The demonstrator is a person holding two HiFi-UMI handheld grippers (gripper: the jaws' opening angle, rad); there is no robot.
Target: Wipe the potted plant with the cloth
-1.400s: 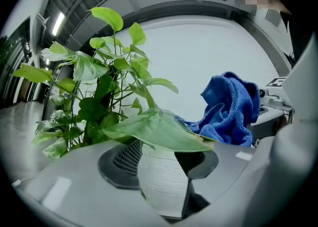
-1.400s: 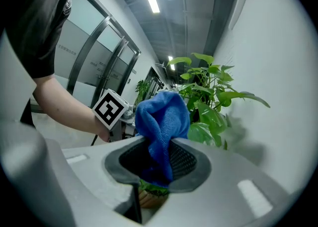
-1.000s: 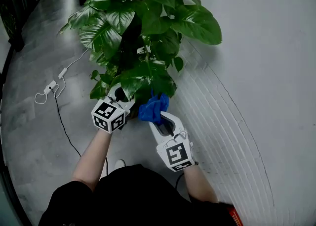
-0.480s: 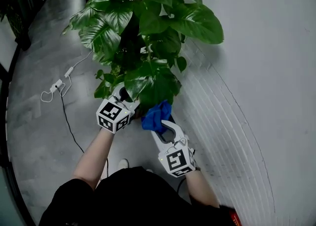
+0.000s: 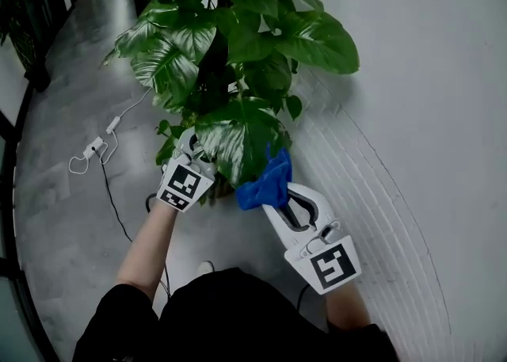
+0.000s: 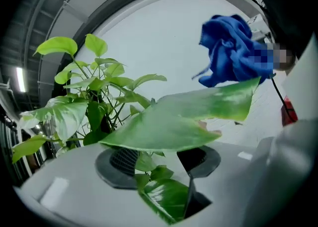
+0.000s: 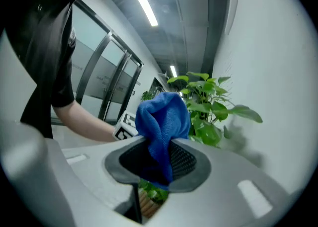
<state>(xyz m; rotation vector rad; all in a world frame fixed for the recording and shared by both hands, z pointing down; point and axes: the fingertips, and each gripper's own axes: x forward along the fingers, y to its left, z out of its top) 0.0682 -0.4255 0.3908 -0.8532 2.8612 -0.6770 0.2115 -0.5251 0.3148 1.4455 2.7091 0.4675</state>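
Observation:
The potted plant (image 5: 238, 51) rises in front of me with broad green leaves. My left gripper (image 5: 192, 149) sits under the lowest large leaf (image 5: 238, 135). In the left gripper view that leaf (image 6: 174, 126) lies flat across the tips of the left gripper (image 6: 161, 159). Its jaws have just been opening and the pads do not press on the leaf. My right gripper (image 5: 277, 190) is shut on the bunched blue cloth (image 5: 265, 182) at that leaf's right edge. In the right gripper view the cloth (image 7: 164, 116) bulges up out of the right gripper (image 7: 159, 156). The pot is hidden by foliage.
A white cable with a plug (image 5: 95, 146) lies on the grey floor to the left. The white wall (image 5: 412, 115) stands close on the right of the plant. Dark frames (image 5: 16, 115) line the far left, and glass partitions (image 7: 104, 92) show in the right gripper view.
My right gripper has risen with the cloth from below the big leaf to its right edge. The left gripper has rolled in place, so its cube shows a different face.

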